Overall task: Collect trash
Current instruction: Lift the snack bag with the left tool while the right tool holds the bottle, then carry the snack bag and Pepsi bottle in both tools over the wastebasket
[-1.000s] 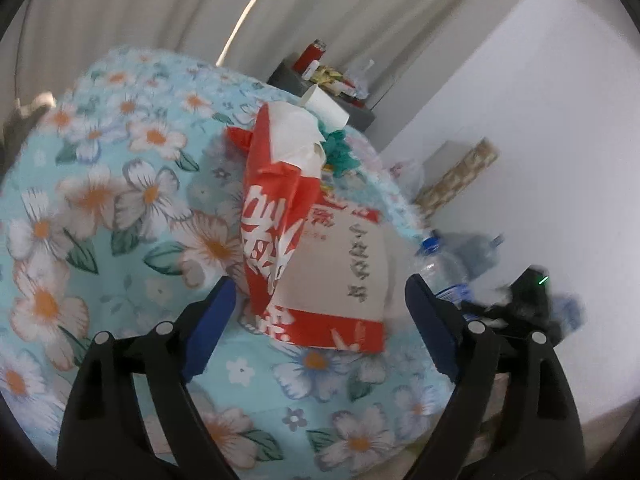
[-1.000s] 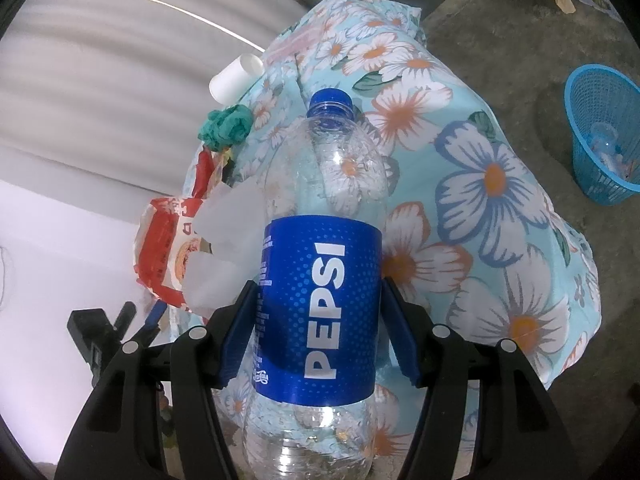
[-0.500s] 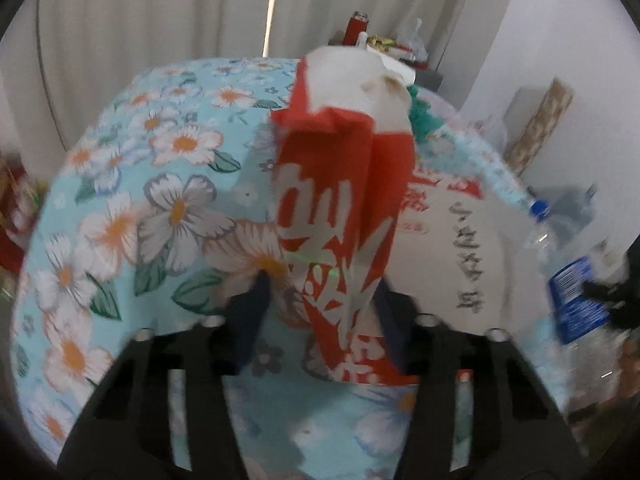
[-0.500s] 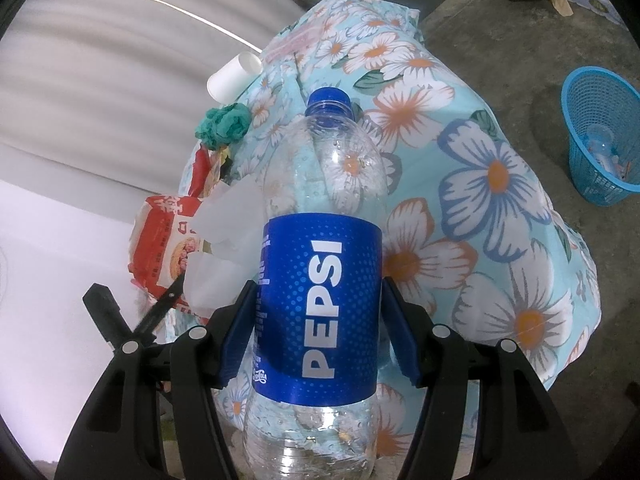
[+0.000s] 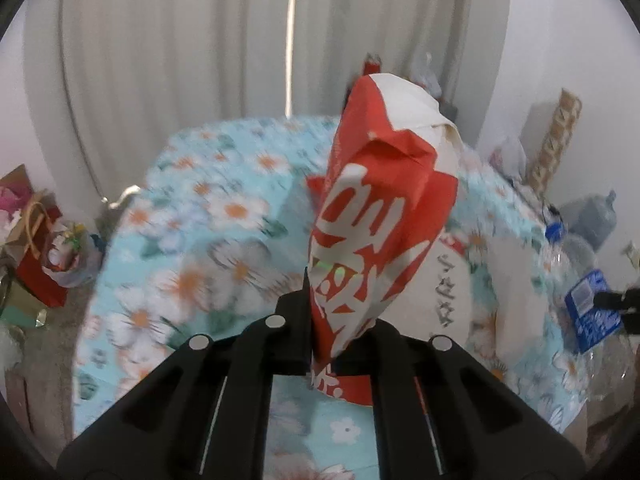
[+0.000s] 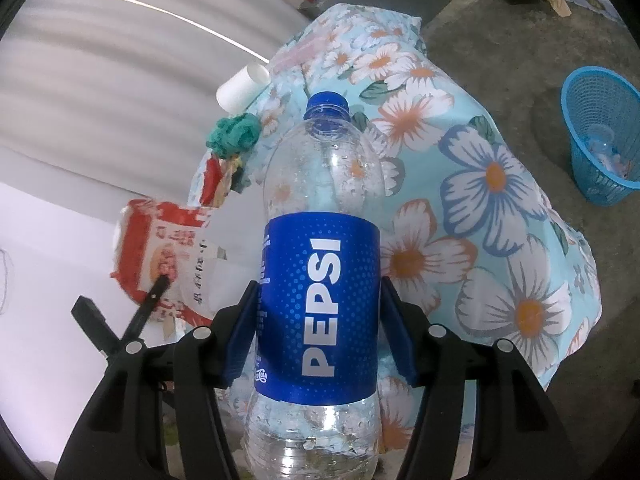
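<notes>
A red and white paper bag (image 5: 372, 216) stands up from the flowered tablecloth (image 5: 200, 220), and my left gripper (image 5: 320, 316) is shut on its lower edge. The right wrist view shows the same bag (image 6: 160, 236) at the left, with the left gripper (image 6: 156, 288) biting it. My right gripper (image 6: 320, 320) holds an empty Pepsi bottle (image 6: 320, 280) by its blue label. Its blue pads (image 6: 242, 332) press both sides, and the jaws are closing slightly tighter. The bottle (image 5: 592, 312) also shows at the right edge of the left wrist view.
A white cup (image 6: 242, 84) and a green crumpled wad (image 6: 236, 136) lie on the cloth (image 6: 480, 200) beyond the bottle. A blue mesh basket (image 6: 600, 136) with some trash stands on the floor at the right. Gift bags (image 5: 36, 240) sit on the floor left of the table.
My left gripper went from wide open around the bag to shut on it, and it has swung and lifted, raising the bag's end. The right gripper and the bottle have stayed still.
</notes>
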